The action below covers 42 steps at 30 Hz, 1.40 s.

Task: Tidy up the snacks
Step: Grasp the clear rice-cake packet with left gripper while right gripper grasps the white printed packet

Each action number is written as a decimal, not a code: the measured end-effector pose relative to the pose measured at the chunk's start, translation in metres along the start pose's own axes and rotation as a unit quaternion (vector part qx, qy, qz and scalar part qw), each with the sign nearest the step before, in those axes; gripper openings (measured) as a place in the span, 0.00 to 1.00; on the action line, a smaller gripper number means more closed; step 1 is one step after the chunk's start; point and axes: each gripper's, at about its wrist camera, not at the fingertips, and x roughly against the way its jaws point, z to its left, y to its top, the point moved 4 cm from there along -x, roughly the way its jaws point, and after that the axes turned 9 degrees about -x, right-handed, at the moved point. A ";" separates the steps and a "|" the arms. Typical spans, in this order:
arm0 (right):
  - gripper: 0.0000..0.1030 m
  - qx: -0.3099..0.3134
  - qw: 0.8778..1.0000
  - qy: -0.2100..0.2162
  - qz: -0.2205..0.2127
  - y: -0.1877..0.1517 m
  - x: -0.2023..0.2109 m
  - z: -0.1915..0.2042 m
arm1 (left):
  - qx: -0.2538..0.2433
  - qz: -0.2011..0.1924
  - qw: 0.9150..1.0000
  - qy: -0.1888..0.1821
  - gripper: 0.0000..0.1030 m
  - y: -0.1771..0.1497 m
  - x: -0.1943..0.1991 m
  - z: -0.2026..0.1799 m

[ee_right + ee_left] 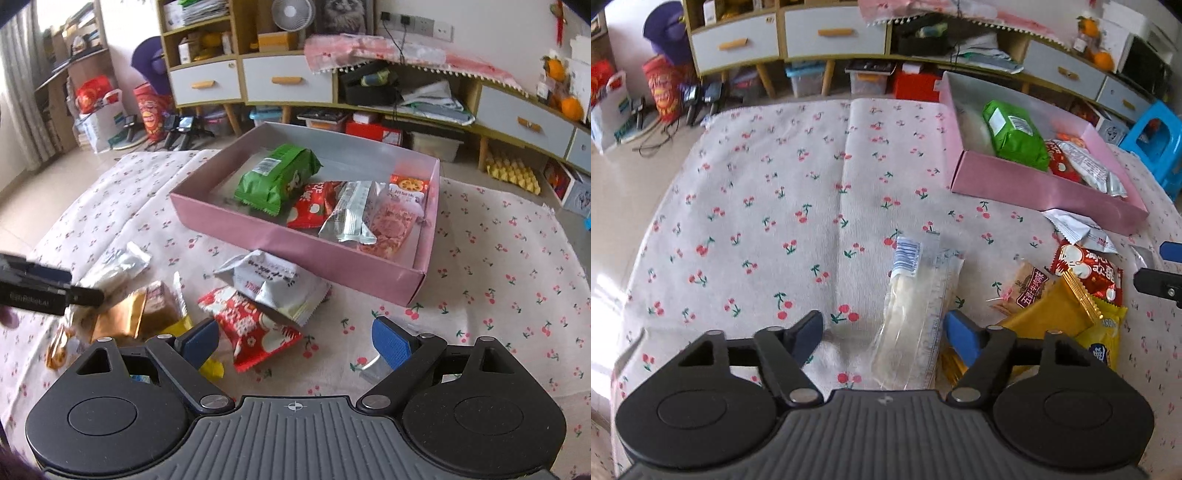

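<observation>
My left gripper (884, 334) hangs low over the cherry-print cloth (757, 221), jaws apart. A long clear-wrapped white snack (916, 306) lies between the fingers, close against the right pad, while the left pad stands well clear of it. To its right lie a gold packet (1052, 314), a yellow one (1104, 332) and a red packet (1086, 269). My right gripper (295, 345) is open above the red packet (258, 328), which lies near its left finger with a white packet (273, 284) overlapping it. The pink box (295, 236) holds a green bag (277, 177) and several packets.
The left gripper (48, 291) reaches in from the left edge of the right wrist view, over the gold packet (118, 317). A silver wrapper (373, 365) lies under my right finger. Drawer cabinets (288, 81) and floor clutter stand beyond the cloth; a blue stool (1156, 147) is at the right.
</observation>
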 end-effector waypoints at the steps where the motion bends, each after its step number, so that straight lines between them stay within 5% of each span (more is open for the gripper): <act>1: 0.89 -0.005 1.000 -0.002 0.001 0.002 -0.003 -0.001 | 0.004 0.003 1.000 0.001 0.64 0.000 0.000 0.000; 6: 0.89 -0.030 0.999 -0.020 0.003 0.012 -0.019 -0.010 | 0.012 0.009 1.000 0.003 0.35 0.006 -0.001 -0.002; 8: 0.89 -0.043 0.999 -0.019 0.009 0.015 -0.025 -0.014 | 0.020 0.014 1.000 0.004 0.32 0.008 -0.001 -0.002; 21: 0.87 -0.137 0.988 0.057 0.053 0.022 -0.053 -0.014 | 0.066 0.027 0.997 0.016 0.30 0.016 -0.006 0.000; 28: 0.78 -0.111 0.988 0.088 0.053 0.022 -0.045 0.004 | 0.065 0.028 0.997 0.012 0.30 0.016 -0.006 0.001; 33: 0.77 -0.062 0.985 0.147 0.071 0.019 -0.029 0.032 | 0.066 0.028 0.997 0.012 0.30 0.015 -0.005 0.002; 42: 0.77 -0.033 0.995 0.091 0.032 0.031 -0.032 0.025 | 0.060 0.030 0.998 0.016 0.34 0.012 -0.004 0.004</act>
